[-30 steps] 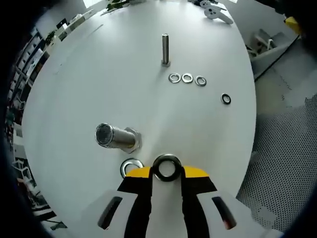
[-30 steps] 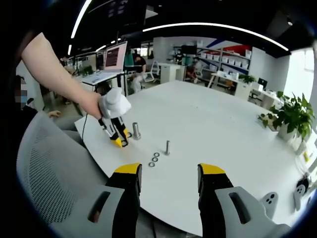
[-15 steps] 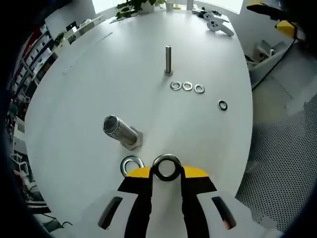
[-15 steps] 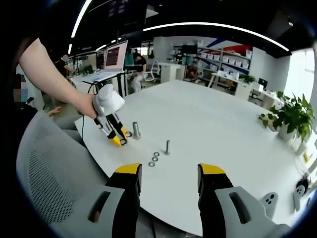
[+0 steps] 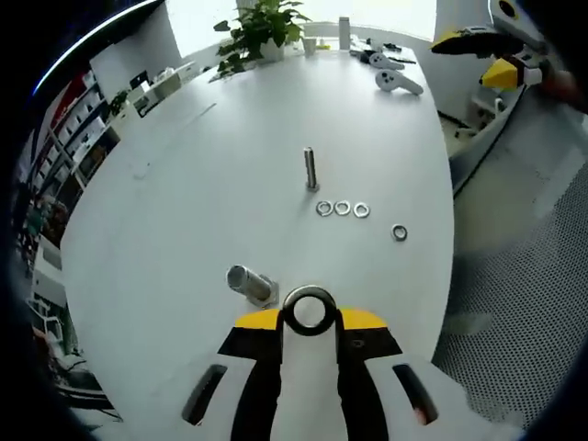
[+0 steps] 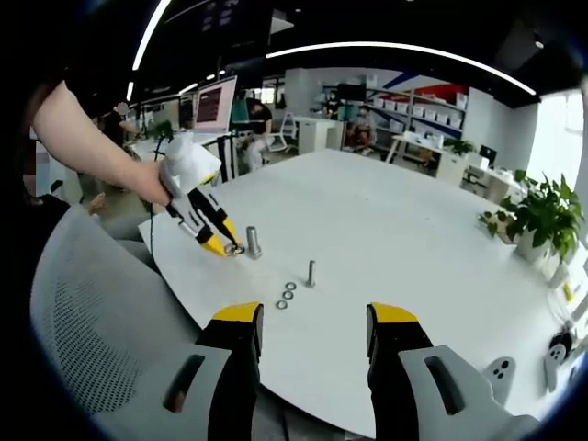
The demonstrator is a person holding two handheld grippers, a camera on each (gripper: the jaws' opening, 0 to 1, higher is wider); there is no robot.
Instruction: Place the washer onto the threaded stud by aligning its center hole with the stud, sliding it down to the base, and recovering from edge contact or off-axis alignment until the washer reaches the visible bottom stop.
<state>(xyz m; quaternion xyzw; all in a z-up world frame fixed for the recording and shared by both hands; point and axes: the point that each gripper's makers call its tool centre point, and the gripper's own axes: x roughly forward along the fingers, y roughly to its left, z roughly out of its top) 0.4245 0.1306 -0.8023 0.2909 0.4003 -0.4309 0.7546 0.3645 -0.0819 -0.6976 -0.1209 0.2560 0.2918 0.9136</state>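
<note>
My left gripper (image 5: 309, 323) is shut on a steel washer (image 5: 309, 292), which stands upright between the yellow fingertips. Just ahead and to the left, the thick threaded stud (image 5: 250, 283) stands on the white table (image 5: 184, 202). In the right gripper view, a person's hand holds the left gripper (image 6: 227, 246) above the table. Its tips are close to the left of the thick stud (image 6: 253, 242). My right gripper (image 6: 312, 322) is open and holds nothing, well back from the table edge.
A thin stud (image 5: 310, 170) stands mid-table with three loose washers (image 5: 342, 209) in a row before it and a dark ring (image 5: 399, 232) to their right. A potted plant (image 5: 262, 23) and white controllers (image 5: 390, 78) sit at the far edge. A grey mesh chair (image 6: 83, 312) is near the left gripper.
The left gripper has risen with the washer and its tips have come closer to the thick stud. The second washer beside the stud's base is now hidden. The right gripper has stayed still.
</note>
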